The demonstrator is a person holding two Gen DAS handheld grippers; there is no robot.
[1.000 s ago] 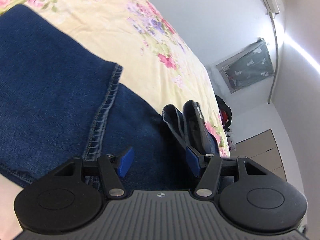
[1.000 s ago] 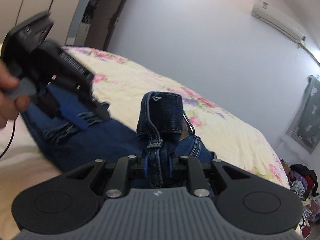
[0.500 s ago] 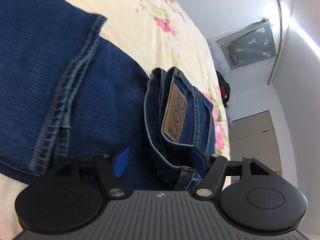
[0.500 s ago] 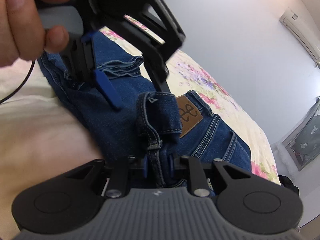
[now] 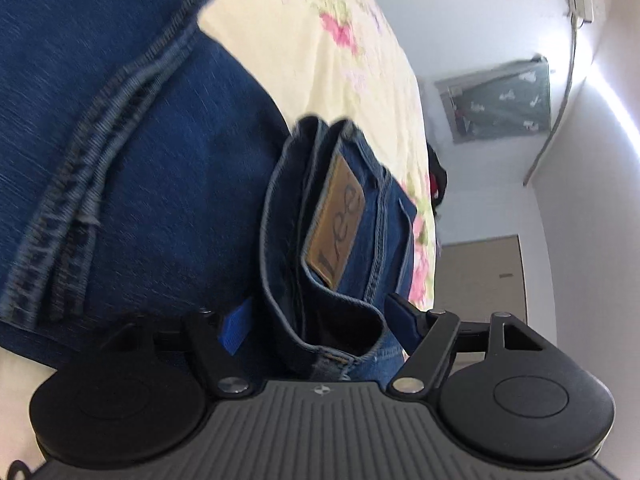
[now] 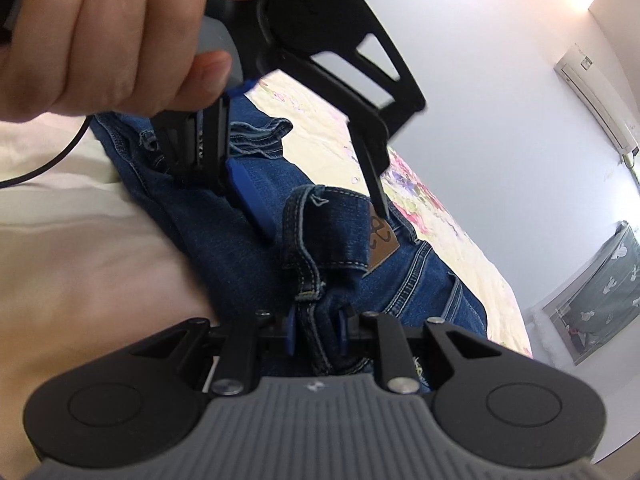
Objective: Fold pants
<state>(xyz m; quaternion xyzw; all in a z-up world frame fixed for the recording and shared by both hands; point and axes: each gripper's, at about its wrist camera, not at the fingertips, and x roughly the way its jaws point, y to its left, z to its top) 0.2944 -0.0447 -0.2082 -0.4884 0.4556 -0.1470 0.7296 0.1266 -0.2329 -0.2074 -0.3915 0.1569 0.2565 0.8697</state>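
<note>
Pants (image 5: 152,184) are lying on the floral bed (image 5: 320,32), filling the left and centre of the left wrist view, waistband standing up mid-frame. Right claw (image 6: 316,330) is clamped on the waistband edge, bottom centre of its view. Left claw (image 5: 320,320) is spread wide, straddling the waistband near the leather patch (image 5: 336,228), nothing pinched yet. I'd say close the left claw on both denim layers before lifting, level with the right grip, or the fold probably ends up crooked. Thick seams might slip, so bite deep.

Floral bedspread (image 5: 320,32), air conditioner (image 6: 596,92), curtained window (image 5: 500,100).
</note>
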